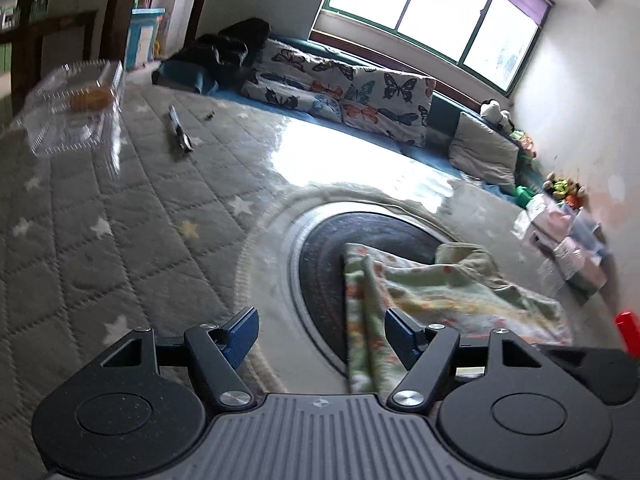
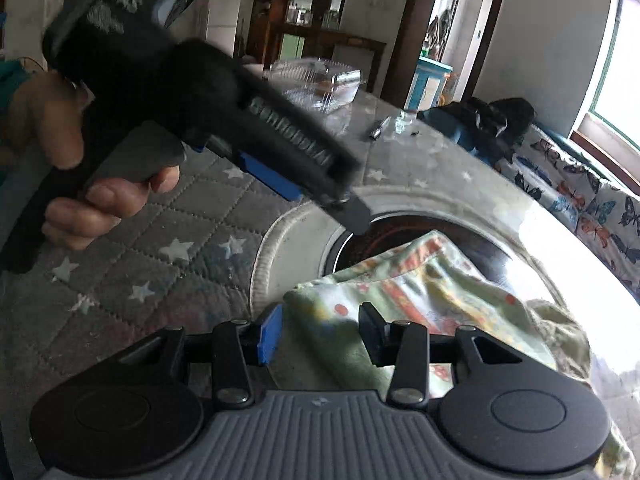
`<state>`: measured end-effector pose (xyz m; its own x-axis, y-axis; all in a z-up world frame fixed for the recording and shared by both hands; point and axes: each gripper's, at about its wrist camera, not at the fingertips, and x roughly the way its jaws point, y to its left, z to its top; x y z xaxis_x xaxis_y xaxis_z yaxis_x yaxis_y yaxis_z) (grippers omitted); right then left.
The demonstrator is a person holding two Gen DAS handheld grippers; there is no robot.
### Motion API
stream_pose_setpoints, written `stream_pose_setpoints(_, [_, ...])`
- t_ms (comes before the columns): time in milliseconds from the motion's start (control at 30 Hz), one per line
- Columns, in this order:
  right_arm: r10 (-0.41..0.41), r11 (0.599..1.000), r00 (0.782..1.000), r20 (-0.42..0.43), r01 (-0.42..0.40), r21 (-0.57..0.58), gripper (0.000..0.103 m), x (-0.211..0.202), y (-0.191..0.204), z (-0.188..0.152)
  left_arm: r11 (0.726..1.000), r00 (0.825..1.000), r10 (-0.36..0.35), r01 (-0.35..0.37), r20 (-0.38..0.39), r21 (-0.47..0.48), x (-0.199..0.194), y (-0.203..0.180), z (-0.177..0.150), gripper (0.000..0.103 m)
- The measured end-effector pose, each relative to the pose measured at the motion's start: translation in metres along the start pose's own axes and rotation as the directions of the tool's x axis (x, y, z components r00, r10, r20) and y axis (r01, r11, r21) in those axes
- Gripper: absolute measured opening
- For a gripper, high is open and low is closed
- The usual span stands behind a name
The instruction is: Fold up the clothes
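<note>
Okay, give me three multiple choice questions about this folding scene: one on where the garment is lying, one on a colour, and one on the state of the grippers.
1. Where does the floral garment lie?
A. In the clear plastic container
B. Partly over the dark round disc on the table
C. On the butterfly cushions

2. What colour are the pads on the gripper fingers?
A. Blue
B. Red
C. Yellow

3. What state is the left gripper in?
A. Shut on the garment
B. Shut on nothing
C. Open, holding nothing

Answers:
1 B: the cloth covers part of the dark round disc set in the quilted star table cover.
2 A: the ribbed pads show blue in both wrist views.
3 C: its fingers stand wide apart with nothing between them; the right gripper is open too, above the garment.
</note>
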<state>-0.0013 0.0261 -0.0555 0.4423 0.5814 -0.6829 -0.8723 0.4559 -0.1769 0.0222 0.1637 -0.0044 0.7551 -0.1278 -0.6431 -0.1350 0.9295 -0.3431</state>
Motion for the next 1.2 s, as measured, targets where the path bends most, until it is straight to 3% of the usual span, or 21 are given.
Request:
stream_pose_setpoints(67, [0.001, 1.000, 1.000, -0.004, -0.001, 0.015, 0.040, 0.002, -0.001, 0.000, 0.999, 0.999, -0.029, 0.028, -0.015, -0.027, 0.002, -0.001, 0.000, 0.073])
stream_pose_setpoints(133, [0.001, 0.999, 1.000, 0.000, -0.001, 0.038, 0.026, 0.002, -0.005, 0.000, 0.997, 0.998, -0.055, 0.053, -0.028, -0.053, 0.005, -0.002, -0.001, 0.073])
stream_pose_setpoints(233, [0.014, 0.996, 1.000, 0.011, -0.015, 0.086, 0.016, 0.000, -0.011, 0.000, 0.993, 0.996, -0.082, 0.078, -0.043, -0.086, 0.007, -0.003, -0.001, 0.073])
stream_pose_setpoints(400, [0.038, 0.981, 0.997, 0.061, -0.049, 0.186, 0.012, -0.016, -0.025, 0.001, 0.982, 0.992, -0.111, 0.101, -0.057, -0.157, 0.011, -0.004, 0.000, 0.077])
stream_pose_setpoints(767, [0.053, 0.959, 0.988, 0.146, -0.091, 0.268, 0.009, -0.054, -0.041, -0.006, 0.951, 0.975, -0.193, 0.160, -0.107, -0.264, 0.028, -0.021, 0.005, 0.075])
stream_pose_setpoints(933, [0.069, 0.955, 0.984, 0.164, -0.112, 0.274, 0.009, -0.065, -0.040, -0.011, 0.940, 0.966, -0.223, 0.178, -0.131, -0.290, 0.038, -0.025, 0.003, 0.051])
stream_pose_setpoints(1000, [0.076, 0.956, 0.984, 0.163, -0.119, 0.269, 0.009, -0.066, -0.038, -0.014, 0.938, 0.964, -0.225, 0.175, -0.139, -0.300, 0.041, -0.024, 0.001, 0.034])
stream_pose_setpoints(1067, [0.084, 0.955, 0.984, 0.158, -0.125, 0.270, 0.010, -0.066, -0.039, -0.017, 0.936, 0.964, -0.222, 0.169, -0.144, -0.308, 0.044, -0.021, -0.001, 0.023])
stream_pose_setpoints(1200, [0.078, 0.949, 0.984, 0.160, -0.123, 0.291, 0.014, -0.070, -0.045, -0.021, 0.935, 0.966, -0.204, 0.143, -0.160, -0.324, 0.049, -0.016, -0.006, 0.015])
